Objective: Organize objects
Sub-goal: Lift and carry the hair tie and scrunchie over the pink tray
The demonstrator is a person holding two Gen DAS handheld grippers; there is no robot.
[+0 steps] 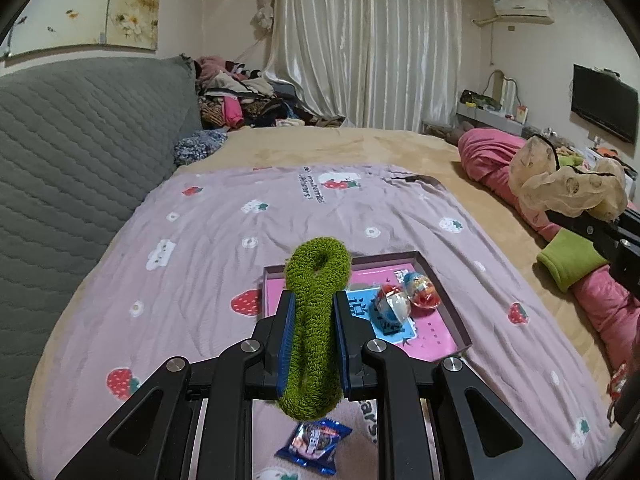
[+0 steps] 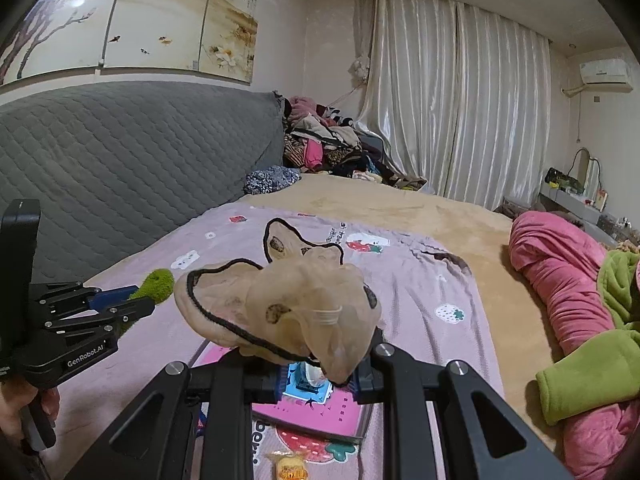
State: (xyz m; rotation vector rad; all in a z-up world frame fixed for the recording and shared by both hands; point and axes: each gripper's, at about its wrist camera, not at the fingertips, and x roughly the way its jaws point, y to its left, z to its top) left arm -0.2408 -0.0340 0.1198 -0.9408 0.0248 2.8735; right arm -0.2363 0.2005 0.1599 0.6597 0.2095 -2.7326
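My left gripper (image 1: 314,312) is shut on a fuzzy green scrunchie (image 1: 316,320), held above the near edge of a shallow pink box (image 1: 448,300) on the bed. Two foil-wrapped toy eggs (image 1: 408,296) lie inside the box on a blue card. My right gripper (image 2: 316,376) is shut on a bunched beige sheer cloth with black trim (image 2: 288,308), which hides its fingertips; the pink box (image 2: 320,412) shows below it. In the left wrist view the beige cloth (image 1: 568,184) hangs at the right edge. The left gripper (image 2: 132,304) with the scrunchie appears at the left of the right wrist view.
A blue snack packet (image 1: 314,446) lies on the lilac strawberry-print blanket (image 1: 200,260) below my left gripper. A yellow wrapped sweet (image 2: 290,468) lies near the box. A pink quilt with a green sleeve (image 2: 580,360) lies at the right. A grey quilted headboard (image 1: 80,140) stands at the left.
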